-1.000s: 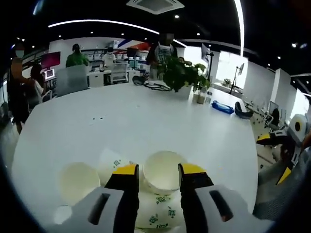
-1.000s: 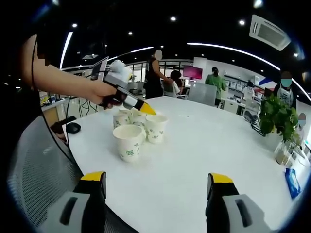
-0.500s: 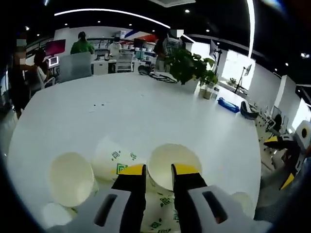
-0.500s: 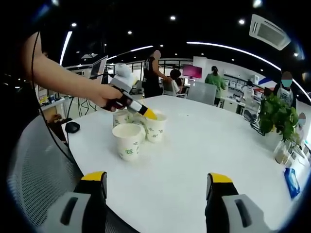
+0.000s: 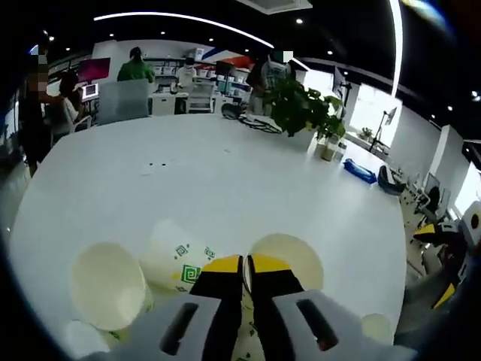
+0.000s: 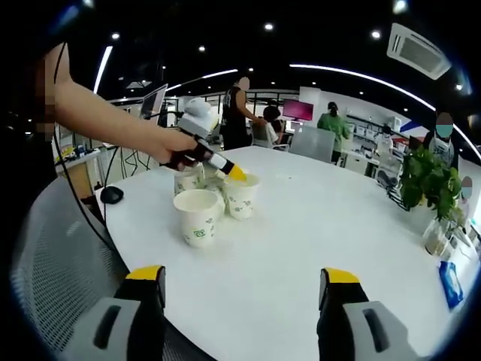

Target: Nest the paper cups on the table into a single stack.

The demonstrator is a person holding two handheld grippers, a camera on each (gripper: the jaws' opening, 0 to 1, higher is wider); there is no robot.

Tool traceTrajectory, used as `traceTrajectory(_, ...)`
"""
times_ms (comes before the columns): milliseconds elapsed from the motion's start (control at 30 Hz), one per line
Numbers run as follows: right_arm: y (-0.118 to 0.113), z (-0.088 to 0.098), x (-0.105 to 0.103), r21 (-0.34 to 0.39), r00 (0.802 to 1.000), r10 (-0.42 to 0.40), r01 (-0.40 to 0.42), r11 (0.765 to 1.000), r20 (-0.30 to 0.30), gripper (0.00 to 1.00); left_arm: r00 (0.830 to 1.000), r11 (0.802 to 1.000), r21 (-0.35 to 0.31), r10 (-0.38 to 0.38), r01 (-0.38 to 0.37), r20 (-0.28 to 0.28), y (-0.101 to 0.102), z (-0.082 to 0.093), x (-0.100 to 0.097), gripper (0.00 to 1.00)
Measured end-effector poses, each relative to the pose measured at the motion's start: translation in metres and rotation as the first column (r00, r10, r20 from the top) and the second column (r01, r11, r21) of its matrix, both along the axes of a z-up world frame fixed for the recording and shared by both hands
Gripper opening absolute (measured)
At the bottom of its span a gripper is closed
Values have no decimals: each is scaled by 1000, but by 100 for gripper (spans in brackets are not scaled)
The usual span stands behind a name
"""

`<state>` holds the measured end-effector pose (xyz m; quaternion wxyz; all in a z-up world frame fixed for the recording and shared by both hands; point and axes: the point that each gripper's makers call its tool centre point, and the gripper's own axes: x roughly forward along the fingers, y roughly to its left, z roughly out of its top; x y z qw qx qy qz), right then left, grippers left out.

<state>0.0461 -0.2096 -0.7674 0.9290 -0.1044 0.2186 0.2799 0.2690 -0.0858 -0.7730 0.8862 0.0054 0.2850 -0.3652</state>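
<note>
Paper cup rim (image 5: 289,252) pinched in left tongs (image 5: 246,265); right tongs (image 6: 244,284) gape wide, holding nothing.

Paper cups (image 6: 197,216) are being seen as cream-white with small green square motifs; plain cream insides (image 5: 107,283). Table (image 5: 225,180) is showing white, unpatterned. Gripper (image 5: 242,265) tips are being shown yellow over grey bodies. Plant (image 5: 301,109) near table's far edge is showing green.
</note>
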Motion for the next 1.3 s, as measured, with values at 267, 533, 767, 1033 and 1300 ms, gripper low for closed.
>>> traceTrajectory(267,1,1,-1,-1,1000,3,-3,1000,0,84,1000,999,-36,13,-12,6,0,6,-6,0)
traceTrajectory(533,5,6,0,27,1000,11,-12,1000,22,90,998,996,-81,39,-36,40,2,28,-4,0)
traceTrajectory(767,4,7,1,35,1000,8,-9,999,30,93,997,992,-122,46,-38,63,4,52,-13,0)
traceTrajectory(1033,4,10,2,51,999,5,-7,999,39,98,995,991,-132,40,-27,91,8,77,-26,0)
traceTrajectory(1300,4,11,3,57,999,5,-7,998,46,100,995,988,-151,-5,21,102,7,94,-43,0)
